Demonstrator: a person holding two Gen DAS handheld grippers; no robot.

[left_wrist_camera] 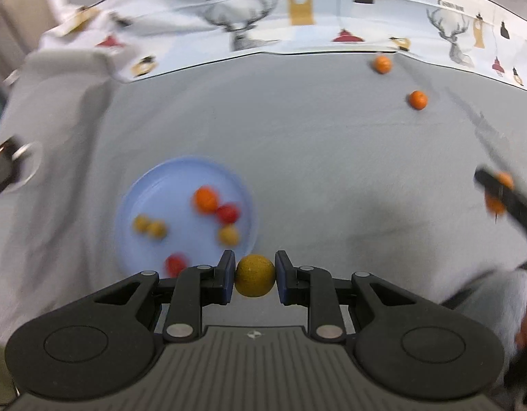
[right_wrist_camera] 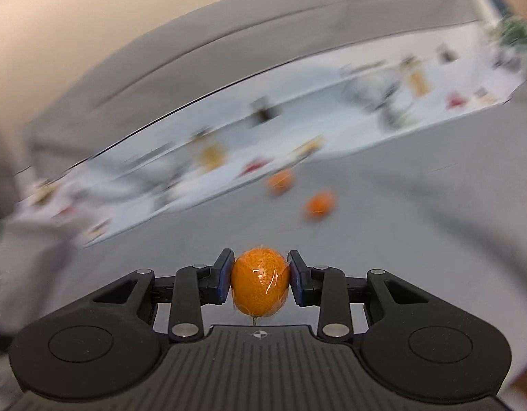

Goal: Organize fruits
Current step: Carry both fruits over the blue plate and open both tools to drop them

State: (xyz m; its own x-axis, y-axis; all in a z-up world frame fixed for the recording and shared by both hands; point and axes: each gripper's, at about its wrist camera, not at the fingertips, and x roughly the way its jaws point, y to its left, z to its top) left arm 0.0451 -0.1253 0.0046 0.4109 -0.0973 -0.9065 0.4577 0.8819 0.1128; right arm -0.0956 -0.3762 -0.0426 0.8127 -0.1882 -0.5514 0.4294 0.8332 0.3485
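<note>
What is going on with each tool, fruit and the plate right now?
Left tool: shut on the yellow-brown fruit, held above the cloth.
Right tool: shut on the wrapped orange.
Blue plate: on the grey cloth, holding six small fruits.
Two loose oranges: lying on the cloth, outside the plate.

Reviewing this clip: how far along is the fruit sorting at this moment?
Past halfway, it seems. Done: six fruits lie on the blue plate. In hand: the left gripper has its jaws shut on a yellow-brown fruit near the plate's rim, and the right gripper holds an orange fruit. Left: two loose oranges on the grey cloth.
</note>
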